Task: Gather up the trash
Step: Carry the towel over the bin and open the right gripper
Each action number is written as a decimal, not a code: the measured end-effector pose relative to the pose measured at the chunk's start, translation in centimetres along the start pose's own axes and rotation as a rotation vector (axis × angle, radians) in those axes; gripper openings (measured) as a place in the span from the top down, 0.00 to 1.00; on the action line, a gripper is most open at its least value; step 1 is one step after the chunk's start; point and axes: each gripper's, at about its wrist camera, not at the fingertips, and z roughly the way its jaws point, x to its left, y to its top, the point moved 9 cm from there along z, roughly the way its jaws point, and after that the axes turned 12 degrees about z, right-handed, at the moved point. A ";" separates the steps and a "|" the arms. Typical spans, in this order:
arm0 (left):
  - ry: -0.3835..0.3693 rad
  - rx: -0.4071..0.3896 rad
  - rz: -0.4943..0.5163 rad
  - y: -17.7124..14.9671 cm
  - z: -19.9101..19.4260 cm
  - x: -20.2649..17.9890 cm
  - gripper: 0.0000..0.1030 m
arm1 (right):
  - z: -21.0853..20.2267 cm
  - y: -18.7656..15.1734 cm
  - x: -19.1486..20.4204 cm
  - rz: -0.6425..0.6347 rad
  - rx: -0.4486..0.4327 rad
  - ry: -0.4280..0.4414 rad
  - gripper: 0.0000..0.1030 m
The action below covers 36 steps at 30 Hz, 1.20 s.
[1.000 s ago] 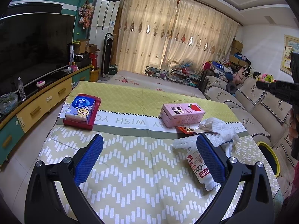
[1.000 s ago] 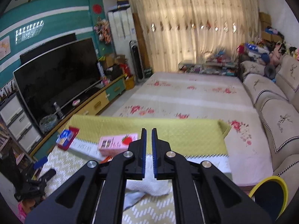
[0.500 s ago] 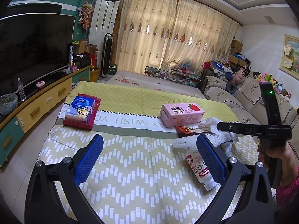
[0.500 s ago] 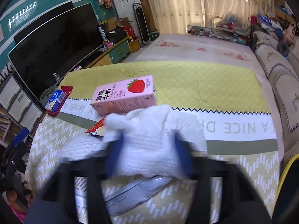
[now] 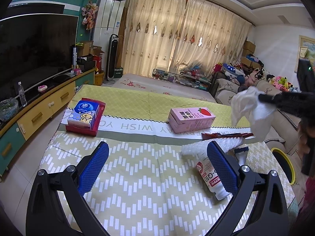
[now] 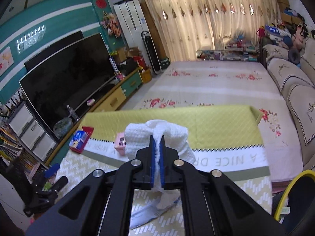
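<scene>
The right gripper point(image 6: 157, 147), its jaws having just closed, pinches the white tissue point(image 6: 157, 135) aloft above the table point(image 5: 137, 177). The left gripper point(image 5: 157, 169) waits wide and empty. Carrying it should mean a firm pinch over the yellow-rimmed bin point(image 6: 285, 192) (corners dangle loose).

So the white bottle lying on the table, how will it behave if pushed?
The white bottle lies on its side and looks round, so it would probably roll. It looks like small plastic, likely light. The quilted tablecloth may slow it.

A patterned table point(image 5: 137, 186) holds a tissue pack point(image 5: 83, 116), pink carton point(image 5: 192, 119) and bottle point(image 5: 211, 179).
</scene>
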 end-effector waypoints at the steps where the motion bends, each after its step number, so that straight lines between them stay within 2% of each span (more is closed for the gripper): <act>1: -0.002 -0.001 0.000 0.0 0.0 0.0 0.05 | -0.5 0.3 -0.1 0.001 -0.007 0.003 0.96; 10: -0.008 -0.001 0.011 0.0 0.1 -0.2 0.05 | -4.8 2.0 -0.5 -0.022 -0.068 -0.001 0.96; 16: -0.011 -0.002 0.016 0.0 0.0 -0.4 0.05 | -8.1 2.4 -3.4 -0.007 -0.098 -0.039 0.96; 25: -0.007 -0.001 0.046 0.0 0.0 -1.0 0.05 | -12.8 0.8 -13.5 0.089 -0.129 -0.213 0.96; 36: -0.001 -0.013 0.063 0.1 -0.3 -1.4 0.05 | -15.2 -4.6 -27.3 0.248 -0.107 -0.457 0.96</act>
